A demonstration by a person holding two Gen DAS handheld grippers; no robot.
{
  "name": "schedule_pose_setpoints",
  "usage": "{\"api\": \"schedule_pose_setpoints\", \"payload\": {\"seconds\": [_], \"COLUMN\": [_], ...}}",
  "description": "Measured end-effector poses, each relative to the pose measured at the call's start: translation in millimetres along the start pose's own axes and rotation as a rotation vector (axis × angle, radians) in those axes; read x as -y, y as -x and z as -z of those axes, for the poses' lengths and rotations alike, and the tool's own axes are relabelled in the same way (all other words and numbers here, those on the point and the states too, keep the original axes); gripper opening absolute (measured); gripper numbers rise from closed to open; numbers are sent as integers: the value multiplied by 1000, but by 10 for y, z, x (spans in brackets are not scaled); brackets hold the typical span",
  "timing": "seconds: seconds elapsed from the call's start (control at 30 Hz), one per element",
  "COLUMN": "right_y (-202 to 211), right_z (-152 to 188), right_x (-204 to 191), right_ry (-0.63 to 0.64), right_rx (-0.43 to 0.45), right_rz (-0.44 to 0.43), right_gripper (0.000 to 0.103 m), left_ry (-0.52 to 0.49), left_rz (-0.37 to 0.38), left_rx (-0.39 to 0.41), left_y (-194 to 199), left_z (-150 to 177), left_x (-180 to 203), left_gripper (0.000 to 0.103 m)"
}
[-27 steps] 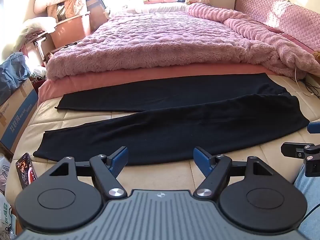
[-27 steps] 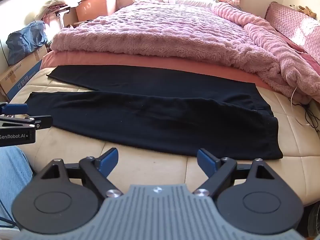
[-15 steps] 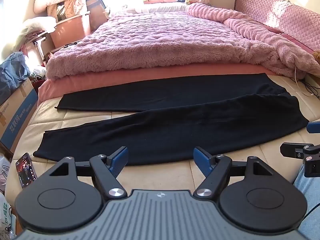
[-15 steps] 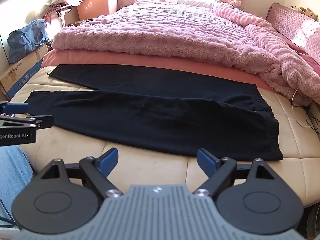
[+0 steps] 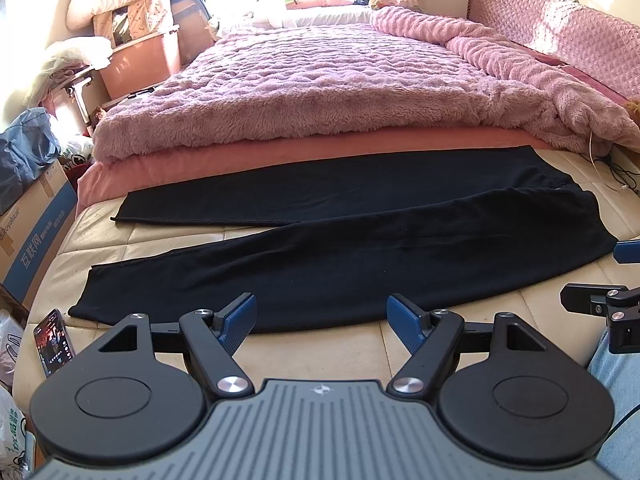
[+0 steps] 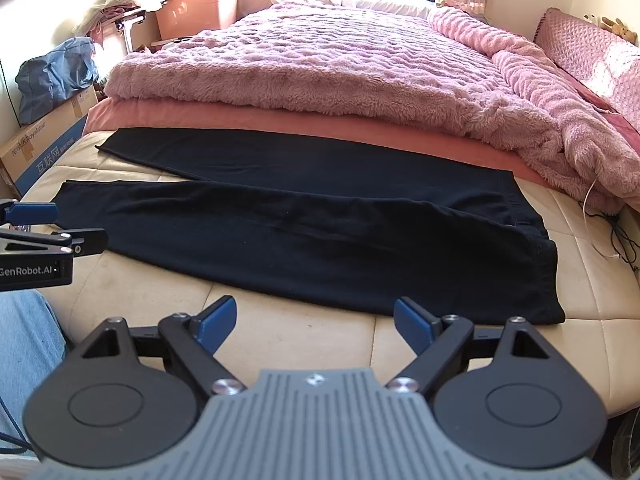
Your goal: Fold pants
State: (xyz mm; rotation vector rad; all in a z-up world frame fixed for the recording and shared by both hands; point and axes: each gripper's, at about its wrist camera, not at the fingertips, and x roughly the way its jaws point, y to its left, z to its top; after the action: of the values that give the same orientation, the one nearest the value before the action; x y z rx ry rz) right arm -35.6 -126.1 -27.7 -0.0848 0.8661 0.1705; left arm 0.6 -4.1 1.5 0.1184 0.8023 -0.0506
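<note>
On the bed, black pants are spread flat, both legs apart; left gripper and right gripper are held with fingers spread, empty. Only one fabric layer may be pinched, bunching the fold.

Black pants of matt, soft knit cloth, laid flat on a cream mattress of smooth, faintly glossy quilted leather-like cover. Beyond, a pink blanket of shaggy, rough plush; under it a salmon sheet of smooth matt cloth. Left gripper and right gripper in matt black plastic, with ribbed blue pads and shiny metal screws. Beside the bed, a matt cardboard box and a glossy-screened phone.
</note>
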Motion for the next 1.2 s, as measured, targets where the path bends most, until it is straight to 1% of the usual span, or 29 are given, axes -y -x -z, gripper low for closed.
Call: {"api": "schedule_pose_setpoints", "payload": {"seconds": [0.07, 0.1, 1.2], "right_y": [1, 24, 47], "right_z": [0, -1, -2], "right_x": [-9, 52, 63], "right_ry": [-1, 5, 4], "right_rx": [1, 2, -1], "right_rz": [1, -3, 0], "right_gripper": [82, 82, 82], "left_ry": [0, 0, -2], "left_rz": [1, 2, -1], "left_rx": [0, 1, 4], "left_y": [1, 3, 41], "left_z": [0, 11, -17], "left_x": [-1, -6, 3], "left_gripper": [87, 87, 87]}}
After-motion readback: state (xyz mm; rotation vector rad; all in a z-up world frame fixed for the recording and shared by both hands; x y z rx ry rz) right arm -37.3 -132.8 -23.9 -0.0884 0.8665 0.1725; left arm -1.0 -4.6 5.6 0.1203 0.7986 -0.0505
